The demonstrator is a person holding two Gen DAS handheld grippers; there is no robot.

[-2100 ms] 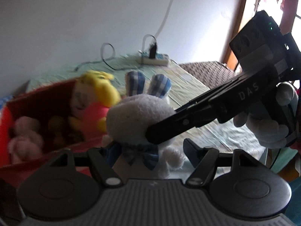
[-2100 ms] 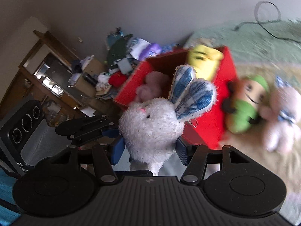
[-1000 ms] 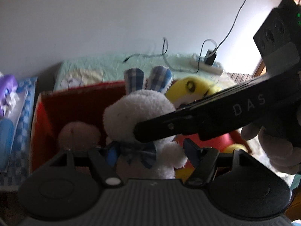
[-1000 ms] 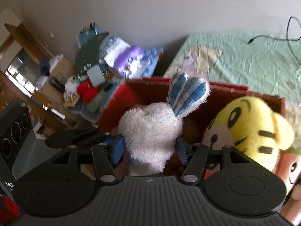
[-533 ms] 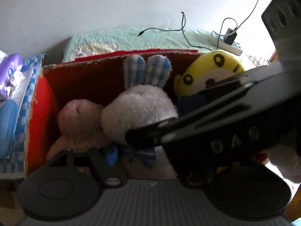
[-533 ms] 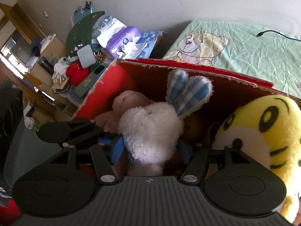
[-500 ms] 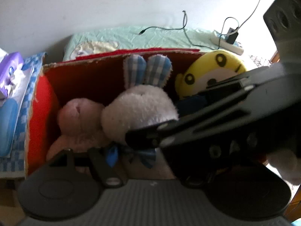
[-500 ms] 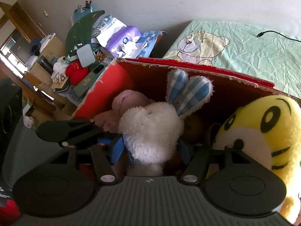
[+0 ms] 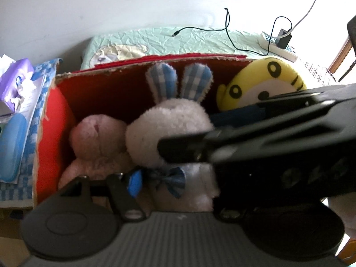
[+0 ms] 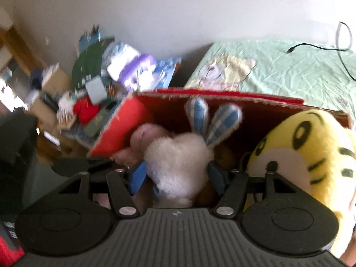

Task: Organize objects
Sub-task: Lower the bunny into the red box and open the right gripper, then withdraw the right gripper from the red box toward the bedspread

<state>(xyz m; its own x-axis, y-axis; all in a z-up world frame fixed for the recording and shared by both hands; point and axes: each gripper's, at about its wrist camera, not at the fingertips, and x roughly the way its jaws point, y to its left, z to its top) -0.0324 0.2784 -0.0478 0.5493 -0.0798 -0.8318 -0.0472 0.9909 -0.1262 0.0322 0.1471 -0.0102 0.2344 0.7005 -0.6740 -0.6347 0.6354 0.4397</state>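
A white rabbit plush with blue checked ears sits upright in the red cardboard box, between a pink plush and a yellow tiger plush. My left gripper is shut on the rabbit's body at its bow tie. Only the left pad shows, because the right gripper's black body covers the other finger. In the right wrist view, my right gripper has both blue pads against the fur of the rabbit's head, low inside the box.
A green bedspread lies behind the box, with a cable and a power strip on it. A purple tissue pack and a blue case lie left of the box. Cluttered shelves stand beyond the box's left wall.
Both grippers have carried the rabbit from above the box down into it, next to the pink plush. The right pads stand slightly wider apart than before.
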